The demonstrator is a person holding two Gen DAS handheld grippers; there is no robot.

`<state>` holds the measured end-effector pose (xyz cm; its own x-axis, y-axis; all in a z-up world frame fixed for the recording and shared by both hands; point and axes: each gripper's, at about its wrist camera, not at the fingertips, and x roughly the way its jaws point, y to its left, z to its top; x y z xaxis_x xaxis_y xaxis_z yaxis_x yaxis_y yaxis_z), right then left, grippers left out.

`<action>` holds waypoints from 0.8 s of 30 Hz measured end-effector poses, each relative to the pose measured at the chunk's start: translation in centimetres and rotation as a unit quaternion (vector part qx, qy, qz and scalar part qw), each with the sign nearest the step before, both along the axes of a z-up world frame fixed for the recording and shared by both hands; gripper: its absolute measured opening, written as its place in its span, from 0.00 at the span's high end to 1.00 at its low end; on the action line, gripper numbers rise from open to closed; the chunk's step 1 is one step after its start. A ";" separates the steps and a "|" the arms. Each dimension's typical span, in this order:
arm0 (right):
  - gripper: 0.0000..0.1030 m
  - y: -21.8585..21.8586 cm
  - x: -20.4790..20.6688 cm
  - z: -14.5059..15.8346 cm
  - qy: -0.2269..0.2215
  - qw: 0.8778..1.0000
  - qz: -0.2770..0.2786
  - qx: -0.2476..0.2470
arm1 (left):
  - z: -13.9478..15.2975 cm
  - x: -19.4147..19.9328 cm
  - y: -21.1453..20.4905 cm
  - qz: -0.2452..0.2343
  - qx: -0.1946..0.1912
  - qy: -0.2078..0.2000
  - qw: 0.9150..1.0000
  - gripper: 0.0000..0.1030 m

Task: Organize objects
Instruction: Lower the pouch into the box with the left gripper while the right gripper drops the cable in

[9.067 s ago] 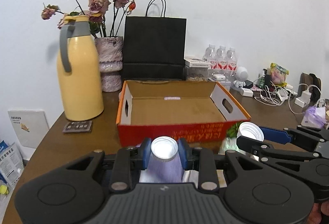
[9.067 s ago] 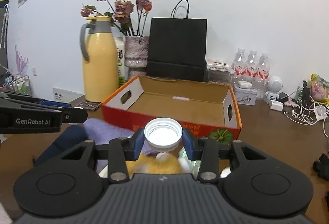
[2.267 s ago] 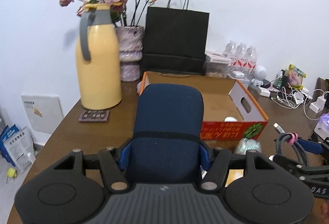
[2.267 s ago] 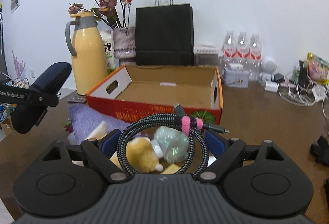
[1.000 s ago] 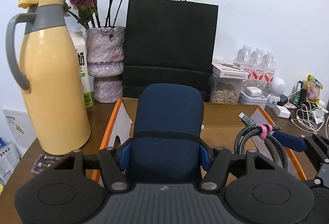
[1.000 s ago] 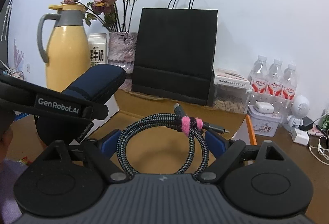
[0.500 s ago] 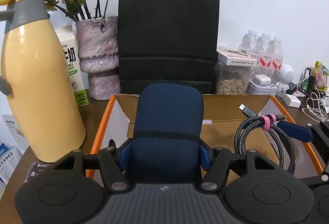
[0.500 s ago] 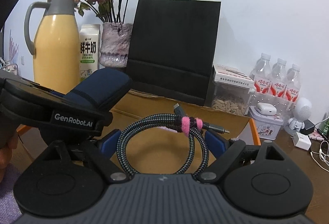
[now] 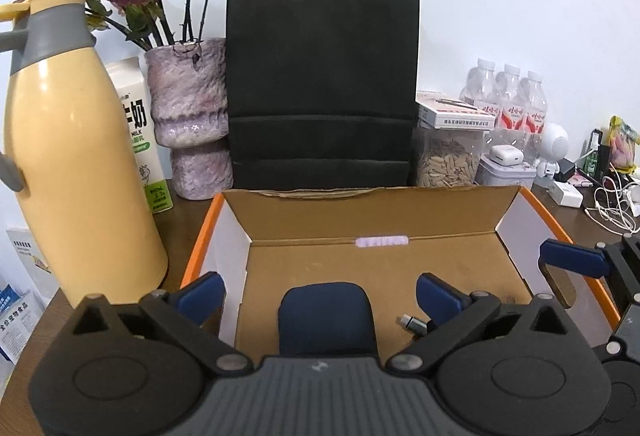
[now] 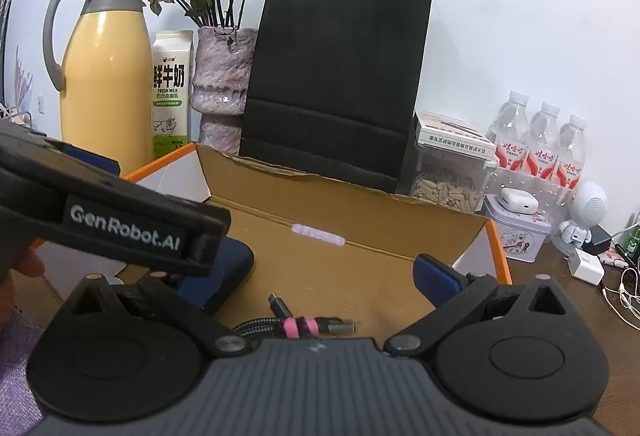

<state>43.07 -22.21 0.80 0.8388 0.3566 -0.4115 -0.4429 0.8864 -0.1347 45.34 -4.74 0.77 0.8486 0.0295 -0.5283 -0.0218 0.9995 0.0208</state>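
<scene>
Inside the orange-edged cardboard box (image 9: 400,268), now lying released: a navy zip case (image 9: 326,318) on the brown floor towards the left, and just beside it a coiled braided cable (image 10: 288,326) bound with a pink tie. Both sets of jaws having just been opening, standing wide with nothing pressed between: left gripper (image 9: 320,296) above the case, right gripper (image 10: 332,280) above the cable. Judging two items as stowed; whatever remains outside is hidden, so progress is hard to gauge.
</scene>
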 end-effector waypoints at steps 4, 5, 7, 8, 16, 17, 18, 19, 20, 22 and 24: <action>0.00 0.0 -0.1 0.0 -0.001 1.000 0.002 -0.002 | 0.1 -0.1 0.1 0.000 -0.003 -0.003 1.000 0.00; 0.00 0.0 -0.1 0.0 -0.001 1.000 0.002 -0.003 | 0.2 -0.2 0.1 -0.001 -0.004 -0.004 1.000 0.00; 0.00 0.0 -0.2 0.1 -0.003 1.000 0.003 -0.001 | 0.3 -0.3 0.2 -0.001 -0.006 -0.007 1.000 0.00; 0.00 -0.1 -0.3 0.1 -0.004 1.000 0.003 -0.001 | 0.4 -0.4 0.2 -0.001 -0.006 -0.008 1.000 0.00; 0.00 -0.3 -1.8 1.0 -0.025 1.000 0.006 0.000 | 1.3 -1.8 0.3 -0.005 -0.014 -0.023 1.000 0.00; 0.00 -0.4 -2.0 1.2 -0.028 1.000 0.006 0.001 | 1.4 -2.2 0.4 -0.004 -0.014 -0.026 1.000 0.00; 0.00 -0.5 -2.3 1.4 -0.029 1.000 0.005 0.004 | 1.6 -2.5 0.5 -0.003 -0.014 -0.029 0.999 0.00; 0.00 -0.7 -2.5 1.6 -0.028 1.000 0.004 0.007 | 1.8 -2.9 0.6 -0.002 -0.016 -0.030 0.999 0.00; 0.00 -0.9 -2.7 1.8 -0.028 1.000 0.002 0.010 | 1.9 -3.2 0.8 -0.001 -0.019 -0.031 0.999 0.00; 0.00 -1.2 -3.2 1.9 -0.025 1.000 0.000 0.014 | 2.2 -4.0 1.1 0.002 -0.024 -0.033 0.999 0.00; 0.00 -1.4 -4.0 2.0 -0.022 1.000 -0.001 0.014 | 2.3 -4.9 1.2 0.005 -0.027 -0.031 0.999 0.00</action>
